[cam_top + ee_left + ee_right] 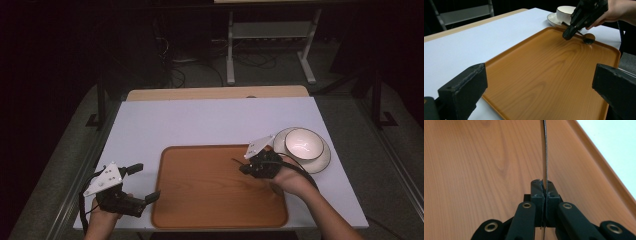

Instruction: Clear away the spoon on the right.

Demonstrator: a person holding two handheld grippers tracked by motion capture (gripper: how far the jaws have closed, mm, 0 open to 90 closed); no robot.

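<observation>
Right gripper (246, 169) clamped on a spoon (587, 38) over the wooden tray (200, 200).

The 2 jaws of the right gripper were pressed together on the thin metal handle of the spoon, seen edge-on in the right gripper view, and the spoon's bowl rested at the tray's far right corner. Just right of that corner stood a white bowl (303, 141) on a white plate (320, 160). The left gripper (145, 182) hovered at the tray's near left edge, its jaws spread wide apart, gripping nothing, above the white table (200, 120).
</observation>
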